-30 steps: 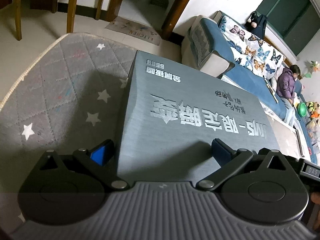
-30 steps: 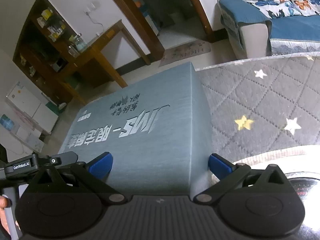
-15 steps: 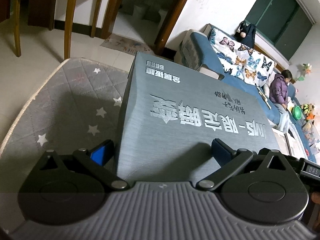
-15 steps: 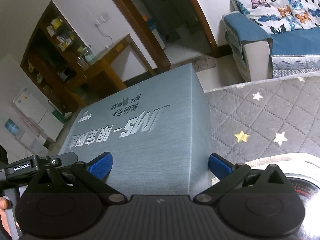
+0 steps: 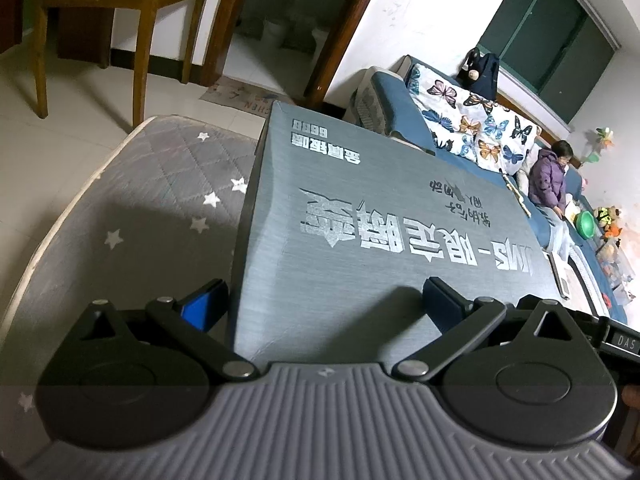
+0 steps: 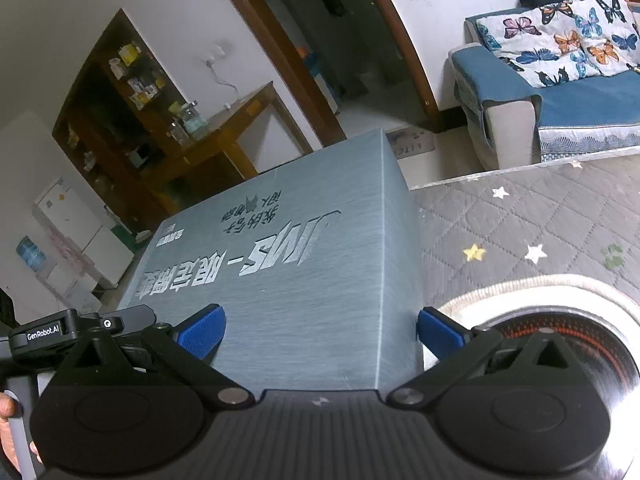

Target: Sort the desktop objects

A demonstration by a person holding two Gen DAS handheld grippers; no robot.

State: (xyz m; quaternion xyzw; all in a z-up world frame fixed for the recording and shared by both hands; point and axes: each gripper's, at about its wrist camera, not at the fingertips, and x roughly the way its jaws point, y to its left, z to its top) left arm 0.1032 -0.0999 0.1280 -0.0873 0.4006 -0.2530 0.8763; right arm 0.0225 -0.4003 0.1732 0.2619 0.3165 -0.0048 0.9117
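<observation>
A large grey box [image 5: 372, 232] with silver lettering fills the middle of both views; it also shows in the right wrist view [image 6: 304, 264]. My left gripper [image 5: 322, 304] is shut on one end of the box, one blue pad at its side wall and one on its top face. My right gripper [image 6: 320, 332] is shut on the other end in the same way. The box is held up and tilted above a grey star-patterned quilted mat [image 5: 160, 184]. The underside of the box is hidden.
A blue sofa [image 5: 440, 128] with butterfly cushions holds a seated person [image 5: 550, 178]. A wooden table [image 5: 120, 4] and a doorway stand behind. A round black appliance [image 6: 560, 344] sits at the mat's edge in the right wrist view. Wooden shelves [image 6: 120, 112] line the far wall.
Both grippers have lifted the box higher and tipped upward. More of the room, floor and sofa shows, and the mat lies further below.
</observation>
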